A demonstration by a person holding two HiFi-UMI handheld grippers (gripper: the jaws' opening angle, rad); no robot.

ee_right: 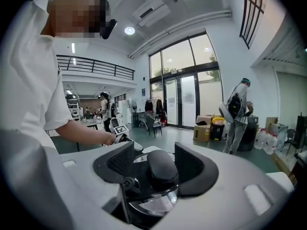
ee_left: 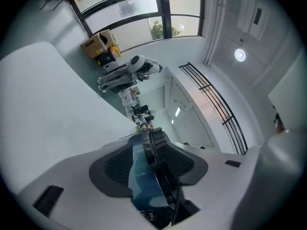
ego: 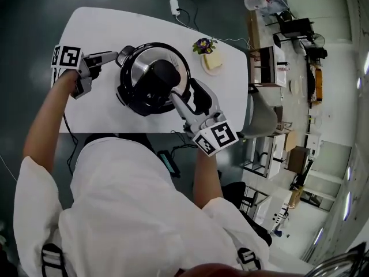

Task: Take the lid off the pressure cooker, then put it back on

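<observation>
The black pressure cooker (ego: 128,98) stands mid-table with its steel lid (ego: 140,69) on. My right gripper (ego: 182,94) reaches in from the front right, open, its jaws either side of the lid's black handle (ego: 159,77). In the right gripper view that handle (ee_right: 162,167) sits between the pads with a small gap, above the steel lid (ee_right: 152,208). My left gripper (ego: 114,56) comes from the left, open, at the cooker's side handle. In the left gripper view that side handle (ee_left: 149,178) runs edge-on between the jaws of the left gripper (ee_left: 149,163).
A small pot of purple flowers (ego: 204,45) on a pale plate stands behind the cooker to the right. The white table (ego: 92,111) ends just in front of the cooker. A white plug block (ego: 174,6) lies on the floor beyond. A person with a backpack (ee_right: 237,114) stands far off.
</observation>
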